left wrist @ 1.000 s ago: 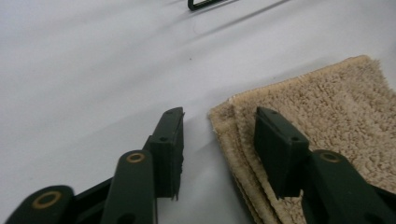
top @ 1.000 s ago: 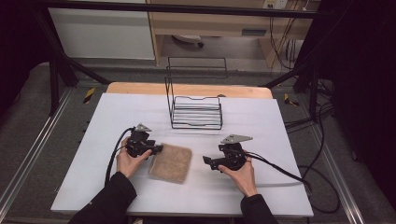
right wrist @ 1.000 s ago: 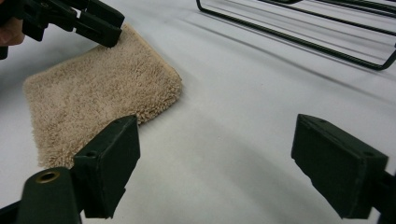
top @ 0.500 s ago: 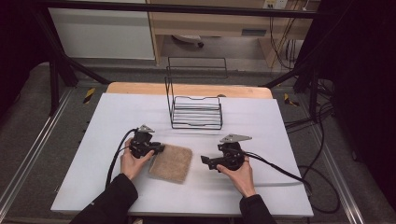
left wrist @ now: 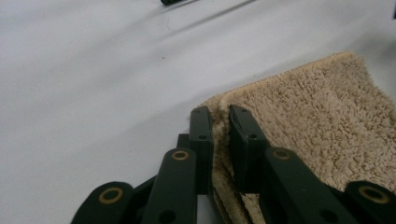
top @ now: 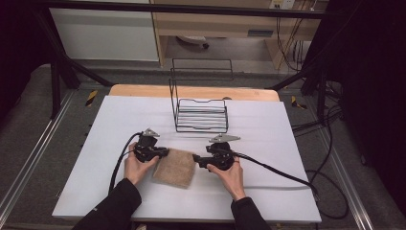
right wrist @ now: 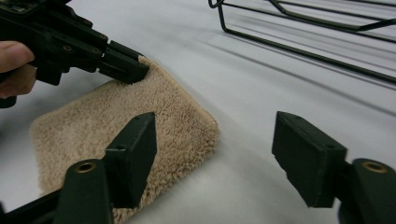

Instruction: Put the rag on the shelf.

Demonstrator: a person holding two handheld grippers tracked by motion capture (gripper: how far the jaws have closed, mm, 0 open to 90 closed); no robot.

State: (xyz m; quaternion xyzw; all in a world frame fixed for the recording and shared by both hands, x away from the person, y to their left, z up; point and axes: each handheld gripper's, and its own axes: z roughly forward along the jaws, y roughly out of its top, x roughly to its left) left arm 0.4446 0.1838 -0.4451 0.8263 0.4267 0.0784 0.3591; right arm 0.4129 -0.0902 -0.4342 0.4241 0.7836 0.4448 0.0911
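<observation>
A folded beige towel point(top: 174, 167) lies flat on the white table point(top: 268, 139) between my two hands. My left gripper point(top: 165, 153) is at the towel's far left corner; its jaws have just been closing and now pinch the towel's edge point(left wrist: 317, 121) between the pads point(left wrist: 201, 128). My right gripper point(top: 195, 159) is at the towel's far right corner. Its jaws have just been closing too but stand apart point(right wrist: 217, 135), one over the towel point(right wrist: 154, 112), the other over bare table. The left gripper point(right wrist: 126, 65) shows across the towel.
A black wire rack point(top: 201, 115) stands upright just beyond the towel, its base wires point(right wrist: 303, 37) close ahead of my right gripper. Cables trail from both grippers across the table. A wooden strip point(top: 191, 91) runs along the far edge.
My right gripper has slid left up to the towel's corner and its jaws have narrowed. The left gripper stayed put and closed its jaws on the towel's edge.
</observation>
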